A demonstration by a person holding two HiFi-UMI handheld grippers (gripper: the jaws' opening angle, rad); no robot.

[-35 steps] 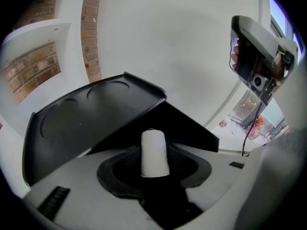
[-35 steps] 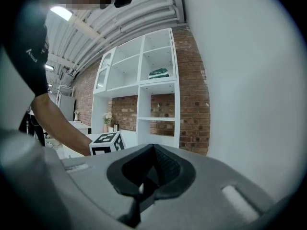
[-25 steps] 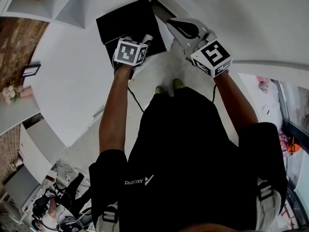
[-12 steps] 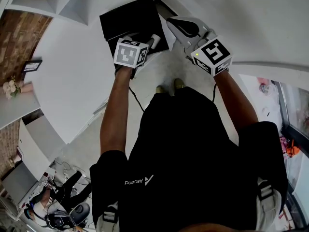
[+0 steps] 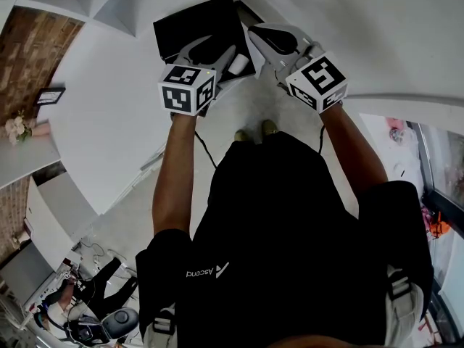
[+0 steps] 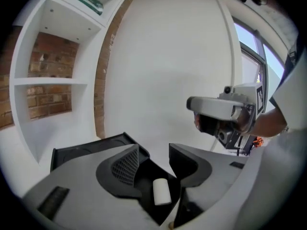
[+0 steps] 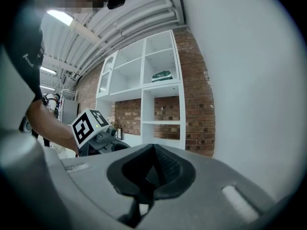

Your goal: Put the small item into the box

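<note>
A small white cylinder-shaped item [image 5: 238,64] lies inside the black box [image 5: 196,27] near its right edge. In the left gripper view the item [image 6: 161,191] rests on the box floor below the gap between my jaws, touching neither. The left gripper [image 5: 210,49] hovers over the box, open and holding nothing. To its right, the right gripper [image 5: 267,40] is held beside the box with its jaws closed together and nothing in them. The right gripper view shows its meeting pads [image 7: 165,166] against a brick wall.
The box [image 6: 81,150] sits on a white surface by a white wall. White shelves [image 7: 158,95] with brick backing stand to the left, with a picture frame [image 5: 49,95] and flowers [image 5: 14,133]. A cable [image 5: 203,151] trails from the left gripper. The person's shoes [image 5: 254,129] are just below the box.
The left gripper was shut on the white item over the box. Its jaws have since spread and it has lifted slightly, leaving the item lying in the box. The right gripper barely moved.
</note>
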